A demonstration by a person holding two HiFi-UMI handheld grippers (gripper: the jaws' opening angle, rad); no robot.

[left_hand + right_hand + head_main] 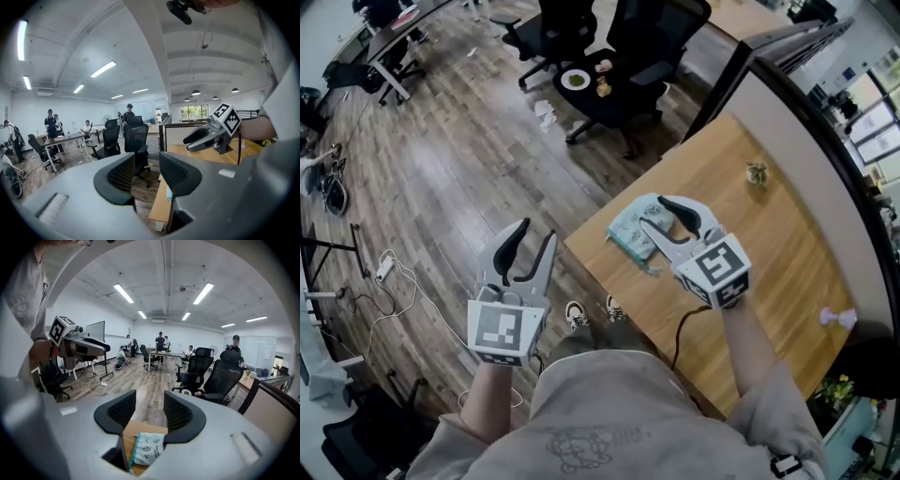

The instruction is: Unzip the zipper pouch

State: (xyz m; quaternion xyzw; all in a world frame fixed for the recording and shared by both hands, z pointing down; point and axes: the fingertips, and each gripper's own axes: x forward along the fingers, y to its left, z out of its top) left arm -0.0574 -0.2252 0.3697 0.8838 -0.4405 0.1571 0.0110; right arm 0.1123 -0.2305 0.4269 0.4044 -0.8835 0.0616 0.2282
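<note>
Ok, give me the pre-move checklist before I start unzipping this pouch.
1. Pouch lying on the table, near its corner: ok.
2. Right gripper open, above the pouch: ok.
3. Left gripper open and empty: ok.
4. Left gripper at the pouch: not ok, it hangs over the floor, off the table.
5. Pouch gripped by either gripper: not ok.
6. Which end to pull from: cannot tell, too small.
</note>
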